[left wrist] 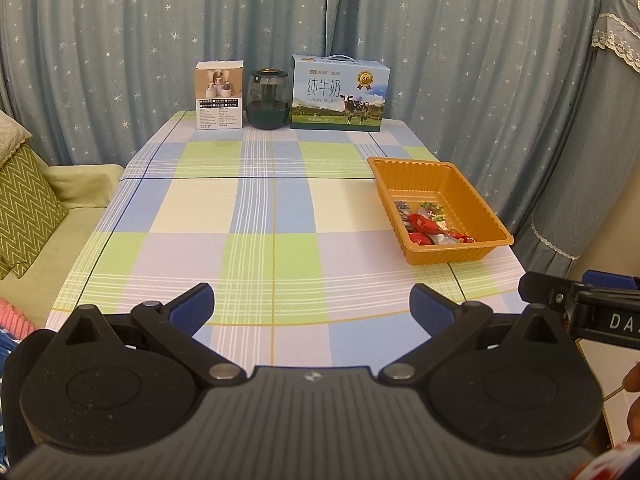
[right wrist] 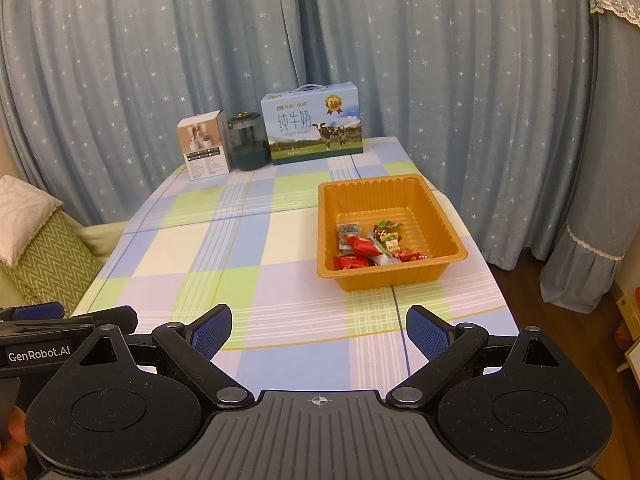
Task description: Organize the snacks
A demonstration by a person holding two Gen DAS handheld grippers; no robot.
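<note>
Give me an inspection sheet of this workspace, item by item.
Surface: table under a checked cloth.
Job's things: orange tray near the right edge, wrapped snacks inside.
Clutter: white box, dark glass jar and milk carton along the far edge.
Grippers: left gripper and right gripper open, holding nothing, near edge.
Cables: nothing seen.
Surroundings: starry blue curtains; sofa with cushions to the left.

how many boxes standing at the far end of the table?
2. The small white box stands far left, beside the dark glass jar. The blue milk carton stands to the jar's right. Nothing seems hidden behind them, though the curtain is close.
</note>
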